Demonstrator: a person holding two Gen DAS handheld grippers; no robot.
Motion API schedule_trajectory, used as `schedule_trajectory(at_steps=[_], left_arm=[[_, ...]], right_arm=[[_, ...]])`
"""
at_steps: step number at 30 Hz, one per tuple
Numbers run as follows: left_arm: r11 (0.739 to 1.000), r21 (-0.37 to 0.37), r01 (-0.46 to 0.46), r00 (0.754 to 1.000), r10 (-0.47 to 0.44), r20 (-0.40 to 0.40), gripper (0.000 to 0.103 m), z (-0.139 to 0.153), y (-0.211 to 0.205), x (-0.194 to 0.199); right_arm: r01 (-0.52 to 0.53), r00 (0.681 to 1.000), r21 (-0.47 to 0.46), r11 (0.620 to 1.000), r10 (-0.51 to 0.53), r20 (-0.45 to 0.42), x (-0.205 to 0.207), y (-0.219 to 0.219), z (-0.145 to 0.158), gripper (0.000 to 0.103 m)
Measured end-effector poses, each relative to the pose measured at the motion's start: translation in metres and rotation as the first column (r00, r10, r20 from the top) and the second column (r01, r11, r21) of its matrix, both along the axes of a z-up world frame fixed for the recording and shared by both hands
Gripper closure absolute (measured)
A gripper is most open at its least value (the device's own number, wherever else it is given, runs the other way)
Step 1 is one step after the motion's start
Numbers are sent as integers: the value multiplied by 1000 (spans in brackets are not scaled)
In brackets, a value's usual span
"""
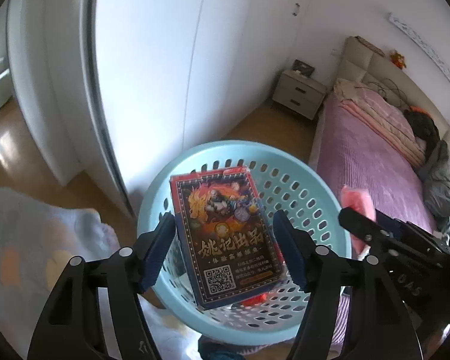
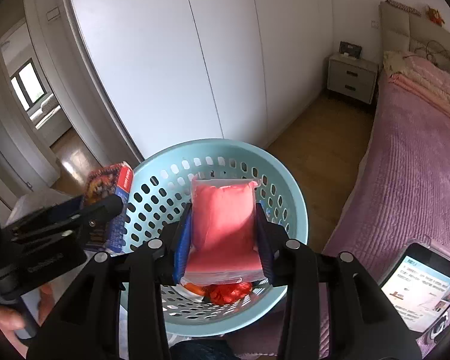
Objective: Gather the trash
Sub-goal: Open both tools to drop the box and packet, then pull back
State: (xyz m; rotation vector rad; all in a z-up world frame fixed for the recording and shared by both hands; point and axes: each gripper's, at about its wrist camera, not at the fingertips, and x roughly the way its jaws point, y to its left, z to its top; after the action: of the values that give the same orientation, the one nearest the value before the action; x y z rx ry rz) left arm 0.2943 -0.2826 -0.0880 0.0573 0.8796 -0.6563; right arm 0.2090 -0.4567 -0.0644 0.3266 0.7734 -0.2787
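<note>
Dark card box (image 1: 228, 240) with flame art and a QR code, tilted over the blue holey basket (image 1: 309, 210). Pink wrapped pack (image 2: 223, 225) over it too; red scraps (image 2: 229, 292) inside.

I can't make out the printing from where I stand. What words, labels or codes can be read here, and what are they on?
"姚记出品": large gold characters on the card box between the left claw's pads.
QR code on the same box; the smaller lines around it are too small to read.
Phone on the bed: text on its screen, too small.
Lettering on each claw's body: blurred.
Pink packet in the right claw: no print visible.
</note>
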Motion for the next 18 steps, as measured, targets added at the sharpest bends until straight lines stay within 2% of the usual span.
schedule_trajectory(at_steps=[3,9,11,16,18], left_arm=[[1000,-11,-12,1000,12,-12,34,-2,5,3],[1000,-14,-12,1000,12,20,31,10,19,-5],[1000,-21,-22,999,22,26,30,13,26,-9],[998,-43,-45,998,47,35,30,22,50,-27],[996,-57,-66,997,69,47,30,28,65,-37]], right_arm=[[2,1000,17,1000,-2,5,1,-3,-2,65],[-11,999,36,999,10,42,-3,-2,3,64],[-12,999,37,999,10,48,-6,1,6,56],[-28,997,36,999,26,66,-19,13,17,54],[-43,996,36,998,41,76,-24,19,21,50]])
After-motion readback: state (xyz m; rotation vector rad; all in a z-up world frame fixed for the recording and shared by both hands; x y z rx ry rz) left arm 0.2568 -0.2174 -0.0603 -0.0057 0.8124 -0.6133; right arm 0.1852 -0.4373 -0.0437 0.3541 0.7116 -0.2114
